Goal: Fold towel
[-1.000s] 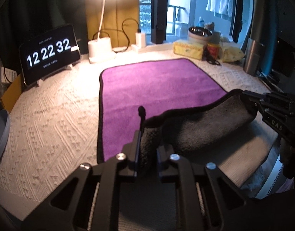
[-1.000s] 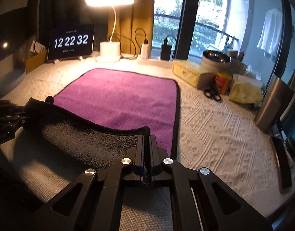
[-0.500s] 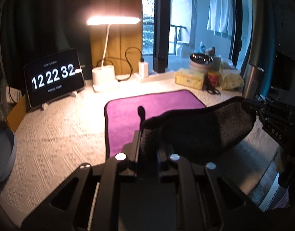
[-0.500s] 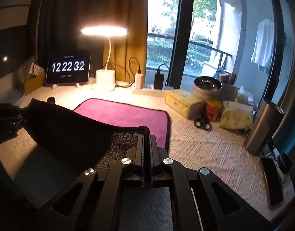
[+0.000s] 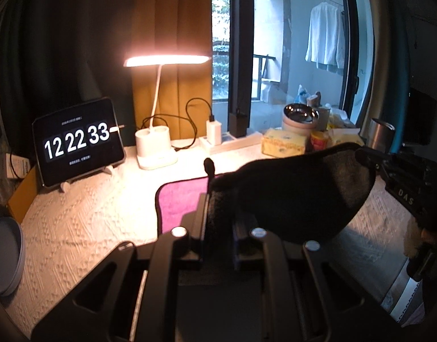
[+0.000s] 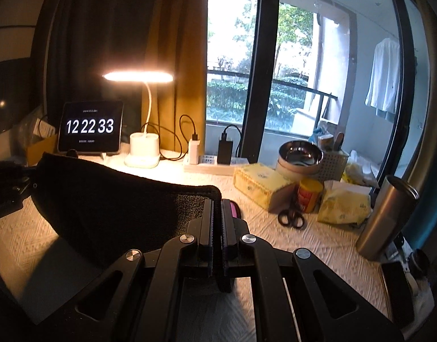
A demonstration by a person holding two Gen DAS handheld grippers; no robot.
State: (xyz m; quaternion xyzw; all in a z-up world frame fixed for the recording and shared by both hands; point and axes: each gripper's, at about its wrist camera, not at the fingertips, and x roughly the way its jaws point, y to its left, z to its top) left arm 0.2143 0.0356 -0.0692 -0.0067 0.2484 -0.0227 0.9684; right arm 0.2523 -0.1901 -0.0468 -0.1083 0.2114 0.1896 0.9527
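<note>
Left wrist view, bottom centre: the left hand-held gripper (image 5: 218, 196) is clenched on one near corner of the towel (image 5: 298, 196), a tuft of dark pile bunched between its jaws. Right wrist view, bottom centre: the right hand-held gripper (image 6: 217, 208) is clenched on the other near corner, the hem curling over the left jaw.

Between the two grips the towel hangs as a slack, sagging sheet, its dark underside turned to both cameras. In the left view it fills the centre and right of the frame, reaching the right hand-held gripper at the right edge; in the right view it spans the left half, reaching the left hand-held gripper at the far left edge.

Handling, as judged: light, soft and limp, with no stiffness of its own; the pile looks grippy, not slippery, and is not fragile. Corners or hem are the sound places to hold, since a mid-cloth pinch would let the edges droop and skew the fold.

Beyond the lifted edge, a magenta strip of the towel's upper face (image 5: 184, 202) lies flat on the bench (image 5: 84, 213), left of centre in the left view; a sliver shows just right of the jaws in the right view.

Upper left, far: clock tablet (image 5: 77, 141) and lit desk lamp (image 5: 161, 62).
</note>
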